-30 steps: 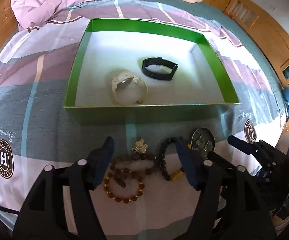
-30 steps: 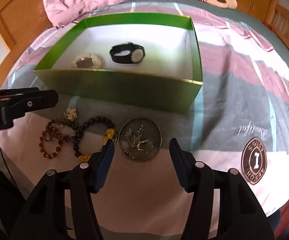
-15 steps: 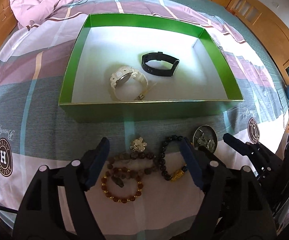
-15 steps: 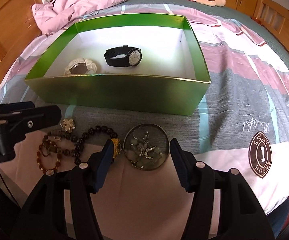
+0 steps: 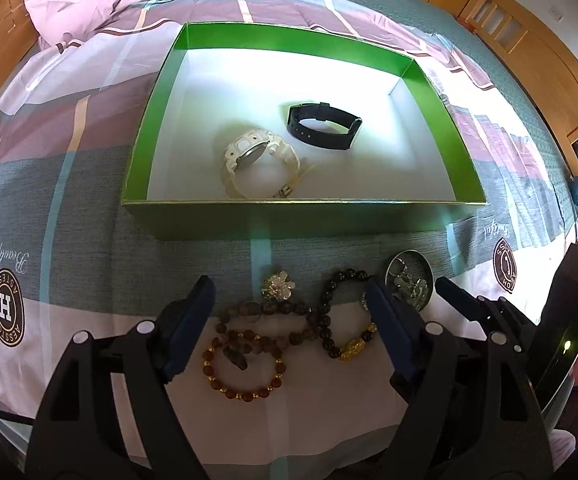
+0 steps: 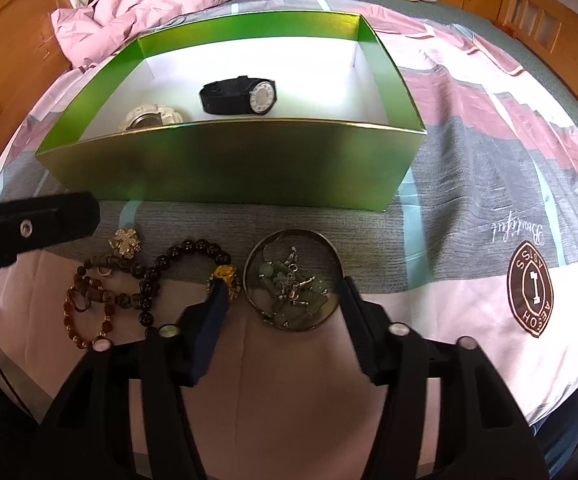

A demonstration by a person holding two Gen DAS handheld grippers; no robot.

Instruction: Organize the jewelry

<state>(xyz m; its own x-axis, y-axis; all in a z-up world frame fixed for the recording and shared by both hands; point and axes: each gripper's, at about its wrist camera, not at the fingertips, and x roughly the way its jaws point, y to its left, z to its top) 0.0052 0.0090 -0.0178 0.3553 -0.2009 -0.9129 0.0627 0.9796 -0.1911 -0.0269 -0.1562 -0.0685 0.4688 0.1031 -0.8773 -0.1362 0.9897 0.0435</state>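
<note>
The green box point(image 5: 297, 218) sits far on the bedspread point(image 5: 69, 216) and already holds 2 watches: a white watch point(image 5: 257, 164) near its front wall and a black watch point(image 5: 323, 126) further back; the rest of the jewelry lies on the near side, outside the box.

The left gripper point(image 5: 289, 316) hangs above the beads with its jaws wide apart and nothing between them; under it lie a brown bead bracelet point(image 5: 245, 364) with gold spacers, a darker brown strand point(image 5: 265, 314) tangled across it, a black bead bracelet point(image 5: 339, 316) with a gold charm to the right, and a small gold flower brooch point(image 5: 278, 286) just beyond; the strands touch and overlap.

The right gripper point(image 6: 283, 300) is also spread open and empty, its fingers either side of a round metal dish point(image 6: 293, 280) of small green and silver pieces, at the right end of the row.

Judging by looks, the bracelets are light, limp and smooth-beaded; they will sag and swing, and a pull on 1 may drag its neighbours; best pinched across a free arc of the loop, away from the crossings, such as the near curve of the brown bracelet; the brooch is small, rigid and likely delicate; the dish is stiff and shallow, best taken by the rim and kept level, or its loose contents may spill.
</note>
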